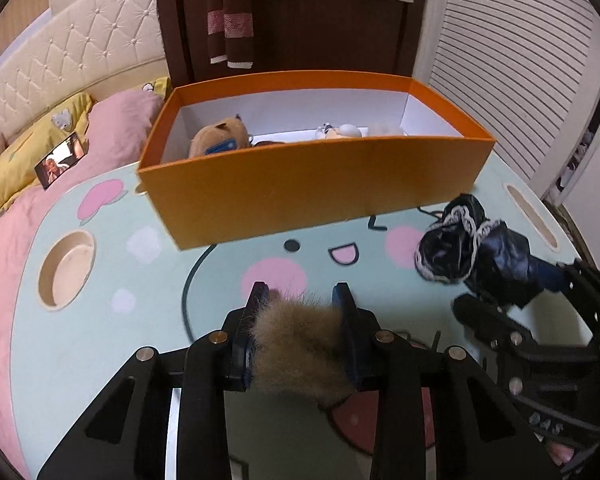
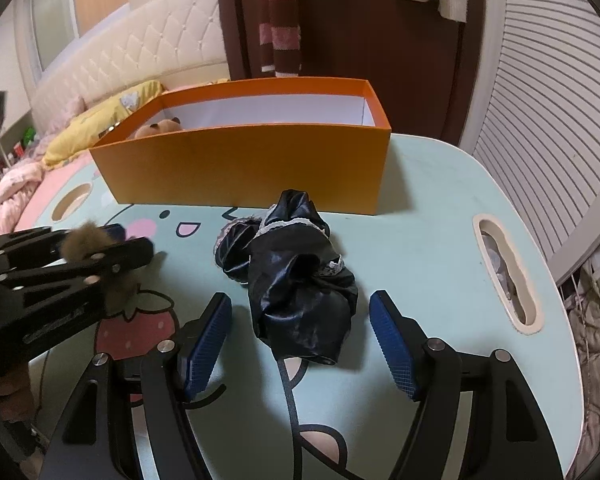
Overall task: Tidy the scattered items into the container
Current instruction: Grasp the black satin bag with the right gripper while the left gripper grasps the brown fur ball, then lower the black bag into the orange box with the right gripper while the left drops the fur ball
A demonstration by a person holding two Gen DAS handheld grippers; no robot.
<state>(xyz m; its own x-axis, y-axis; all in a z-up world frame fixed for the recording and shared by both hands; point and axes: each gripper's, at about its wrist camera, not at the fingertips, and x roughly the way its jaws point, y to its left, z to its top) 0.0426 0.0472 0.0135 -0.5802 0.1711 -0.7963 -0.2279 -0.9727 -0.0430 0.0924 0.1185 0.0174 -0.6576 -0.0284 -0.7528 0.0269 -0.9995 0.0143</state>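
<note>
Left tool (image 1: 300, 300) clamps fuzzy brown fur puff (image 1: 296, 344). Right tool (image 2: 300, 320) spread wide around shiny black lace-trimmed satin bundle (image 2: 296, 276) on bench (image 2: 428, 240), orange cardboard box (image 2: 252, 168) at 12 o'clock.

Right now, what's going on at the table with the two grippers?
The left gripper is shut on a furry brown item, held above the table. The right gripper is open, its fingers either side of a black satin bundle lying on the table. The orange box behind already holds a plush toy.
</note>
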